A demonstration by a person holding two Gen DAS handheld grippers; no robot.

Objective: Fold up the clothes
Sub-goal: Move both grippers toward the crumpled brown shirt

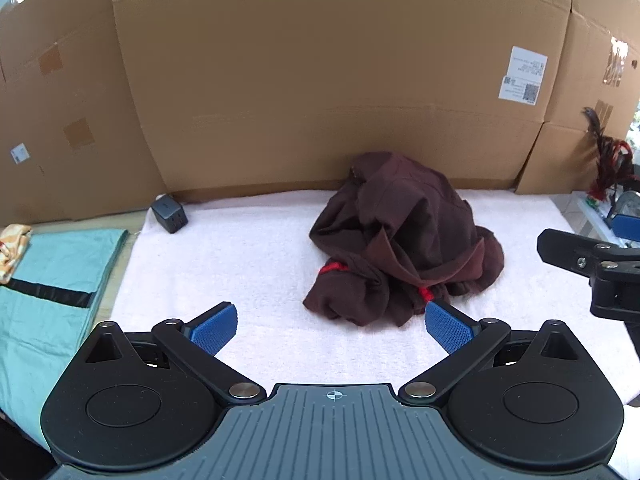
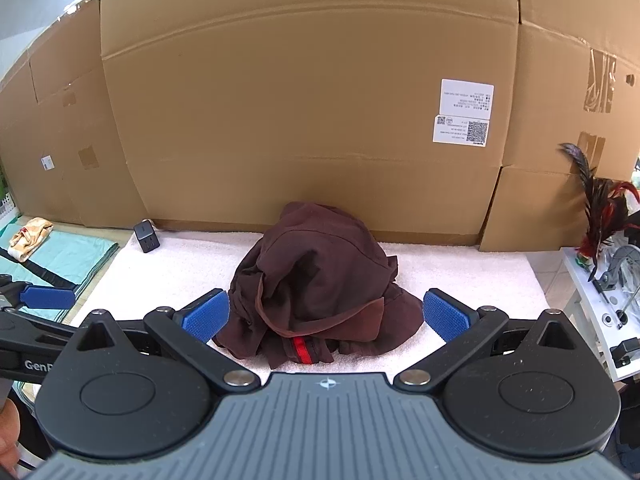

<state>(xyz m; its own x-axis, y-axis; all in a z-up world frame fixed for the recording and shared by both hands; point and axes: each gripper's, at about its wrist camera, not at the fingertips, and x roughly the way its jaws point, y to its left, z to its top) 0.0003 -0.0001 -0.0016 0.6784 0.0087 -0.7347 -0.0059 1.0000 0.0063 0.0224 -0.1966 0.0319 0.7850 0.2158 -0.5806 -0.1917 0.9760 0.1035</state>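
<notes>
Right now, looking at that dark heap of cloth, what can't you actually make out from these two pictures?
- What kind of garment the maroon garment is: crumpled, its own folds hide its shape in both views.
- Print on the white label on the cardboard: too small.
- The right gripper in the left wrist view: cut off by the edge.
- The clutter behind the feathers: cut off.

A black charger (image 1: 169, 219) sits on the white towel (image 1: 240, 264) below cardboard boxes (image 1: 320, 80).

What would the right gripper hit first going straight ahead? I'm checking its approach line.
Most likely the crumpled dark maroon garment on the white towel: it lies directly ahead of the open right gripper. Depth is hard to judge.
</notes>
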